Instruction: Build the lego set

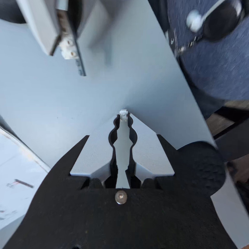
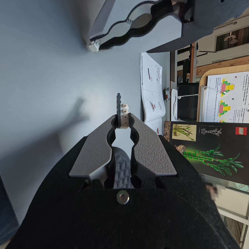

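The only container in sight is the black set box, standing at about 3 o'clock in the right wrist view; what is inside it cannot be told. Just above it an open instruction booklet lies on the pale grey worktop. The right tool is closed on a small assembly, a cream brick with side holes joined to a dark plate; its tips pinch the lower part, and the rest sticks out past them toward 12 o'clock. The left tool is nearly shut, gripping a small light grey two-stud piece right at its tips. In the right wrist view that left tool shows at 11 o'clock with the grey piece, well apart from the cream-and-dark assembly. In the left wrist view the right tool's assembly appears blurred at 11 o'clock.
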`<state>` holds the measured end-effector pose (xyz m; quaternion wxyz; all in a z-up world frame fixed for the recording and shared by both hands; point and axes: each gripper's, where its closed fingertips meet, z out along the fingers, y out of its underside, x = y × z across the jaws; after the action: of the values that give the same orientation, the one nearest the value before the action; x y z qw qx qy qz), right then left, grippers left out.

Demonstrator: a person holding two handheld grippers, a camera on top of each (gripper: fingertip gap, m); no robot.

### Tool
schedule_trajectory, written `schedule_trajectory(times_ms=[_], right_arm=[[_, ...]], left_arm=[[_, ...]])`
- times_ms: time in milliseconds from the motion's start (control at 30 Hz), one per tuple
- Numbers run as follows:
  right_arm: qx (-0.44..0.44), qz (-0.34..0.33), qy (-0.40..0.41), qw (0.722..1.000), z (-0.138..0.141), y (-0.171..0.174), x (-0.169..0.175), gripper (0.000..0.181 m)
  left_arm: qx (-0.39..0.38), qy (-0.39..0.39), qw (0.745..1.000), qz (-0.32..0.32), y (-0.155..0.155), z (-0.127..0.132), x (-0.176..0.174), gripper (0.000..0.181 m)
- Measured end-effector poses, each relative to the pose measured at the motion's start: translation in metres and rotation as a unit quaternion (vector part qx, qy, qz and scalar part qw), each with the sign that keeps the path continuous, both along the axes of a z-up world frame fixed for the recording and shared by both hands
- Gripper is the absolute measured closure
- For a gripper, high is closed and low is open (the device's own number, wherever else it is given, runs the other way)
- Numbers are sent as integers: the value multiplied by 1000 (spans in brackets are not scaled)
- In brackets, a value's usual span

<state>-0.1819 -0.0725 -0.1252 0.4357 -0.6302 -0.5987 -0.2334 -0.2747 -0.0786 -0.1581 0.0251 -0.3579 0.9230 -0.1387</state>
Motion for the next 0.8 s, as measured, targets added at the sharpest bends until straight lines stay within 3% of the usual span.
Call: schedule_trajectory(times_ms=[100,200,533,800], right_arm=[[-23,27,37,999,-2,-10,-10,166],[-48,60,68,995,-3,-19,-23,166],[-69,114,153,979,22,-36,-51,166],[-72,128,166,975,31,-41,-58,166]], left_arm=[[-178,0,969,168,-20,33,20,172],[-257,-21,934,247,-21,59,38,172],[-280,54,929,237,-41,71,28,172],[-295,119,923,215,-52,74,23,172]])
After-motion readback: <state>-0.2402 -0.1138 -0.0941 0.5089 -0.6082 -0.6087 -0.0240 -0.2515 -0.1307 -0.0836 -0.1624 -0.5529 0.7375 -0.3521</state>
